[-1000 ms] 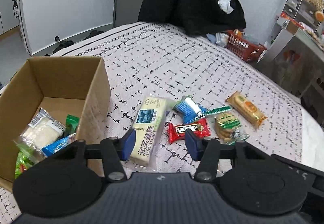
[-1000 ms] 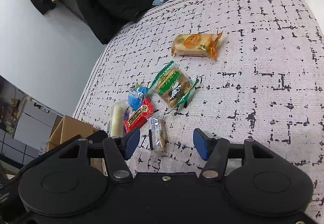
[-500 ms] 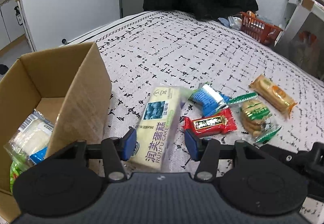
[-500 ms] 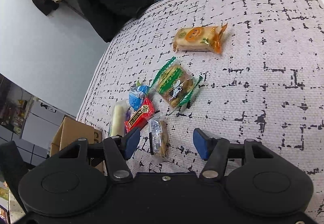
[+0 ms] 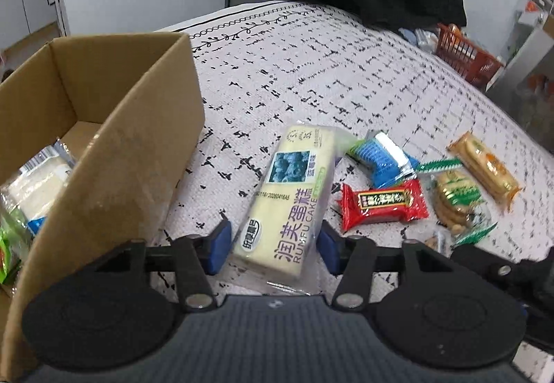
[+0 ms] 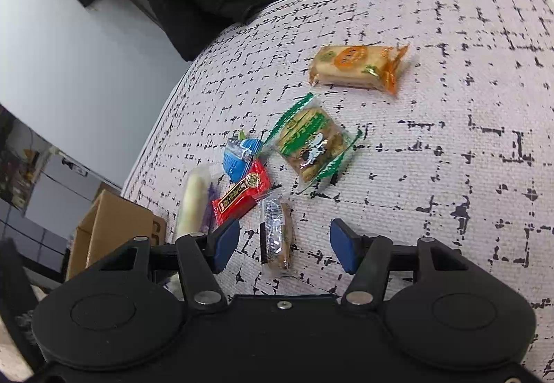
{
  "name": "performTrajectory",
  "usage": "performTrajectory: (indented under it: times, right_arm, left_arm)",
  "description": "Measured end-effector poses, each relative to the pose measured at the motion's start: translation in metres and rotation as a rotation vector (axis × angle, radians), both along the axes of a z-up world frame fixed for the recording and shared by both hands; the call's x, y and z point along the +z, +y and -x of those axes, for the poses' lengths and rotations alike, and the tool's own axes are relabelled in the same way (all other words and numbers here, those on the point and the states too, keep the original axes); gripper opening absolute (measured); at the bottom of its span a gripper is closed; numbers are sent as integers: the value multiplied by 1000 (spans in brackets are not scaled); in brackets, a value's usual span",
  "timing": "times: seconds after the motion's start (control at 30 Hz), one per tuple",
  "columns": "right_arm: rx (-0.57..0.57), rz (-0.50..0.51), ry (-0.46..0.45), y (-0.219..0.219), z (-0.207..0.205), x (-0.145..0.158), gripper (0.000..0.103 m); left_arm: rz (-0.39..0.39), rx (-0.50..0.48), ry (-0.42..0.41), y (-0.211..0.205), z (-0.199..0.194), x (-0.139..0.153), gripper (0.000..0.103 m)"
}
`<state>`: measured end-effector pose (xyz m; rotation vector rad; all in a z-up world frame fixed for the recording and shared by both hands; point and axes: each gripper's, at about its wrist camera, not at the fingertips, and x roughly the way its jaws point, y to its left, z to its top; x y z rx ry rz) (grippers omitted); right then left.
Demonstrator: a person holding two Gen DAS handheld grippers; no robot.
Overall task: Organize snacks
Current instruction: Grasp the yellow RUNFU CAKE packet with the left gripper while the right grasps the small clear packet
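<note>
On our left stands the cardboard box (image 5: 104,127), open-topped, with a few packets already inside. Just right of its wall our left gripper (image 5: 271,249) has its jaws apart on either side of the near end of the cream cake bar (image 5: 292,203), which lies flat on the bedspread (image 5: 311,78). The blue pads seem close to the wrapper but we cannot tell if they touch. Closing on loose film alone could let the bar slip out on the lift, and the box wall may catch it on the swing over. Further right lie the blue packet (image 5: 381,158), the red bar (image 5: 382,203), the green biscuit pack (image 6: 313,142) and the orange cracker pack (image 6: 356,70). Our right gripper (image 6: 284,246), jaws also spread, straddles a small clear-wrapped snack (image 6: 277,234); the red bar lies just beside its left pad and could get nudged
</note>
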<state>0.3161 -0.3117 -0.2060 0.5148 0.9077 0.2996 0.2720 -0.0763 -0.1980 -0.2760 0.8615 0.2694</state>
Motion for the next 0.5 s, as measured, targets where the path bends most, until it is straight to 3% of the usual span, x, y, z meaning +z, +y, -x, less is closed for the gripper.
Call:
performTrajectory:
  times: [0.23, 0.4, 0.5]
  right_arm:
    - [41, 107, -28, 20, 1, 4, 56]
    - [78, 217, -37, 38, 1, 5, 41]
    - [93, 250, -30, 41, 3, 4, 19]
  left_arm:
    - [38, 24, -12, 5, 10, 14, 38]
    - [68, 35, -66, 10, 22, 30, 38]
    - [78, 42, -94, 13, 29, 41, 38]
